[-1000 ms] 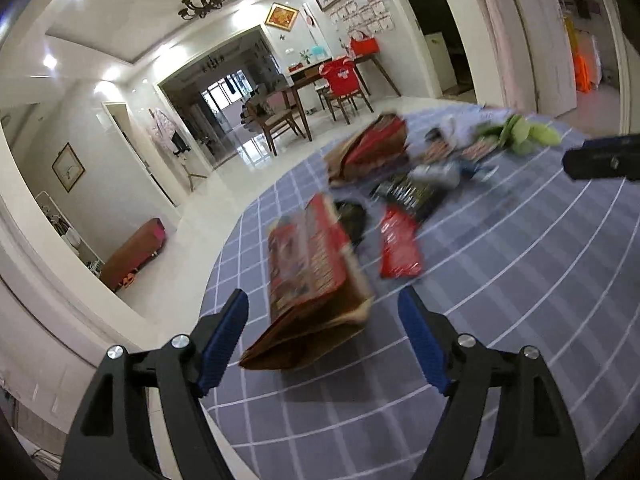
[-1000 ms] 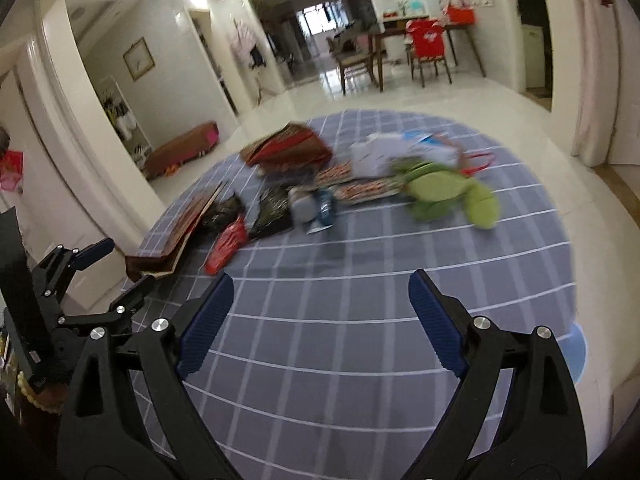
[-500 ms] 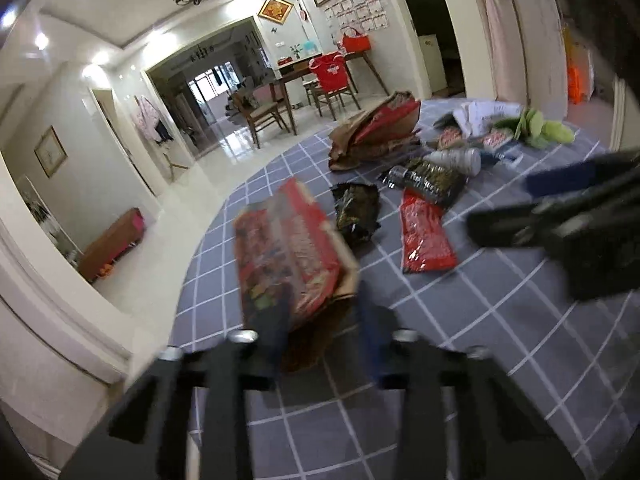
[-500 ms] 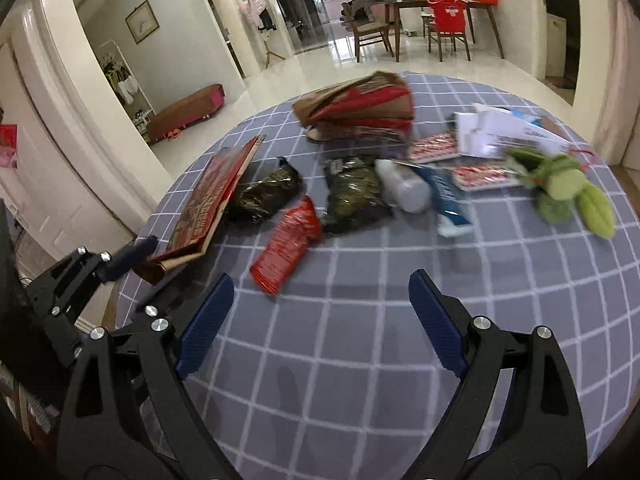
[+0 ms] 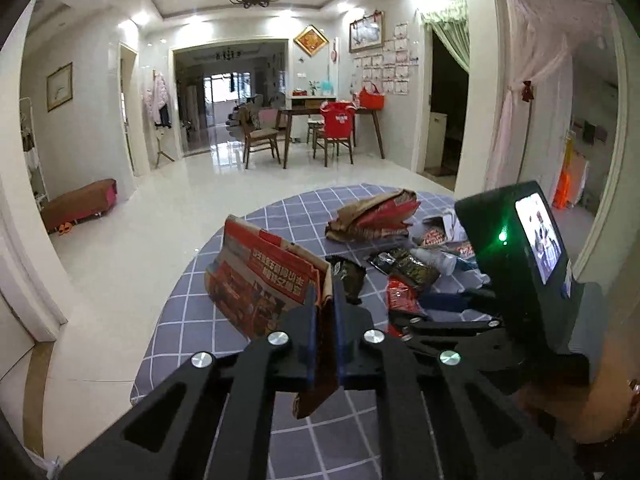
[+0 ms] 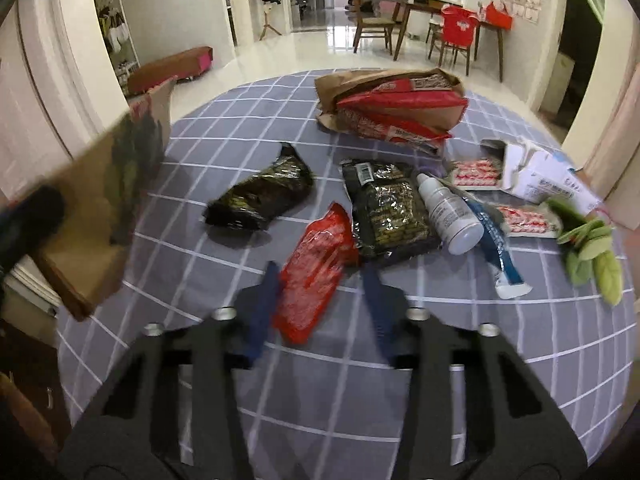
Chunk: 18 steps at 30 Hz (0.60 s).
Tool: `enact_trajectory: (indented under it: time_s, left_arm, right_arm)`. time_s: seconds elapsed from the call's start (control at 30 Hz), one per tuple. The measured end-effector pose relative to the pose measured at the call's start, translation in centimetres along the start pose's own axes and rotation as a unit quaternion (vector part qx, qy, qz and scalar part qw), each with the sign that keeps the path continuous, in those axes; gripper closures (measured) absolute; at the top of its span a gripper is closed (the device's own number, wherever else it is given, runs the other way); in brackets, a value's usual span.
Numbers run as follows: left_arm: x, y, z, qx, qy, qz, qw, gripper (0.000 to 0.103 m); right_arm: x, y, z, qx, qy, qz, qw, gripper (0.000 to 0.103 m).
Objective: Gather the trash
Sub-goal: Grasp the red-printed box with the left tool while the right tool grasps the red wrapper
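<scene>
A round table under a blue-grey checked cloth point(image 6: 400, 360) holds scattered trash. The jaws of my left gripper point(image 5: 325, 300) are closing and its pads press on a flattened cardboard box point(image 5: 260, 276) with red print. The box hangs tilted above the table's left edge and shows blurred as the cardboard box point(image 6: 108, 200) in the right wrist view. My right gripper point(image 6: 319, 269) points down at a red wrapper point(image 6: 312, 276). Its jaws are closing with the wrapper between them. The left finger point(image 6: 264, 308) touches the wrapper's edge, and cloth shows between the wrapper and the right finger.
Beyond the red wrapper lie two dark foil packs point(image 6: 260, 196) point(image 6: 388, 208), a white bottle point(image 6: 448, 212), a blue tube point(image 6: 492, 240), a crumpled brown and red bag point(image 6: 392, 104), a torn white carton point(image 6: 536, 172), blister strips point(image 6: 476, 172) and a green toy point(image 6: 592, 248). White tiled floor surrounds the table.
My left gripper went from open around the cardboard box to shut on it and lifted it. My right gripper moved in over the trash to the red wrapper, and its jaws narrowed.
</scene>
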<state>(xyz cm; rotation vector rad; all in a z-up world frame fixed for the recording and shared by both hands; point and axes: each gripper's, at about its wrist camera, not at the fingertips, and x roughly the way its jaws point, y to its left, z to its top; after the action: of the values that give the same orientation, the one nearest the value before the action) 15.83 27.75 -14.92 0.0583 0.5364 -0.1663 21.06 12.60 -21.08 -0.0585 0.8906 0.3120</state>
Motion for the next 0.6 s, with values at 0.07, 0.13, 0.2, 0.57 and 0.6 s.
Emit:
enact_trajectory:
  time_s: [0.07,0.13,0.2,0.57,0.6]
  left_arm:
    - [-0.7,-0.7,0.2,-0.003,-0.005,0.008,1.0,0.096]
    - [-1.3,-1.4,0.4,-0.007,-0.008,0.011,0.9999,0.097]
    - [-2.1,-2.3,0.7,-0.006,-0.012,0.015,0.9998,0.097]
    - [-8.7,-10.3,5.3,-0.005,-0.092,-0.01,0.9957,0.098]
    - [-9.0,-11.6,5.7,0.004,-0.096,-0.019,0.9952,0.098]
  right_arm:
    - [-0.4,-1.0,-0.4,0.014,0.001,0.024,1.0,0.082]
    - [-1.5,-2.3,-1.0,0.037,-0.006,0.048,0.998,0.085]
    - [-3.3,-3.0,-1.6,0.046,-0.015,0.068,0.996,0.086]
    - [-14.8,-10.5,-3.5,0.118,-0.126,0.16,0.972,0.086]
    - [-15.9,-11.8,-3.9,0.13,-0.139,0.162,0.968,0.086]
